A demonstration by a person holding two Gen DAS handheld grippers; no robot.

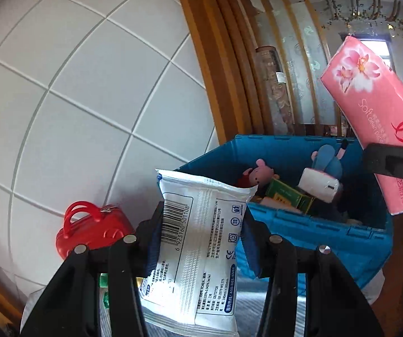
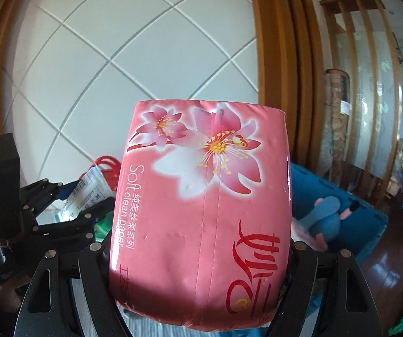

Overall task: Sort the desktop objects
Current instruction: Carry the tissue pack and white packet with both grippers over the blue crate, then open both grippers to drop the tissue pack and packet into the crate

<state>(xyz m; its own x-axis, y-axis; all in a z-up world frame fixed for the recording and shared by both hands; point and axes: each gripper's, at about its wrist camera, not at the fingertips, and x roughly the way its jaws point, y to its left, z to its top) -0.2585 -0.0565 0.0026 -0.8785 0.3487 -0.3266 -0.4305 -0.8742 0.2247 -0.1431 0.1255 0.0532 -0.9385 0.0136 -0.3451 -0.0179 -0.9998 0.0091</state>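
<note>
Blue bin (image 1: pixel 299 224) ahead of and below both grippers, open-topped, likely the drop point for sorting; already holding a pink pig toy (image 1: pixel 260 172), a blue plush (image 1: pixel 327 158), a green box (image 1: pixel 288 199) and a small white item (image 1: pixel 320 186).

Pink tissue pack (image 2: pixel 201 210) clamped in the right gripper (image 2: pixel 198 255), jaws spread wide to span its full width, pads pressed against both long sides. Held lengthwise along the fingers, flowered end pointing away, raised clear of everything; seen from the left wrist, tilted in the air above the bin's right side (image 1: pixel 375 118). Probably lifted this high to clear the bin wall before release.

White wipes pack (image 1: pixel 198 247) gripped by the left gripper (image 1: pixel 198 241), jaws about half closed, squeezing the soft pack at its middle so the barcode end stands up beyond the fingertips. Carried just short of the bin's near-left corner, also off any surface. Grip on a limp pouch judged less secure than on the firm tissue pack; could slump or slide.

Red mini suitcase (image 1: pixel 92 229) left of the left gripper, low, beside the tiled wall, untouched, apparently not yet sorted.

Grey striped counter (image 1: pixel 252 300) barely visible beneath the left fingers.
</note>
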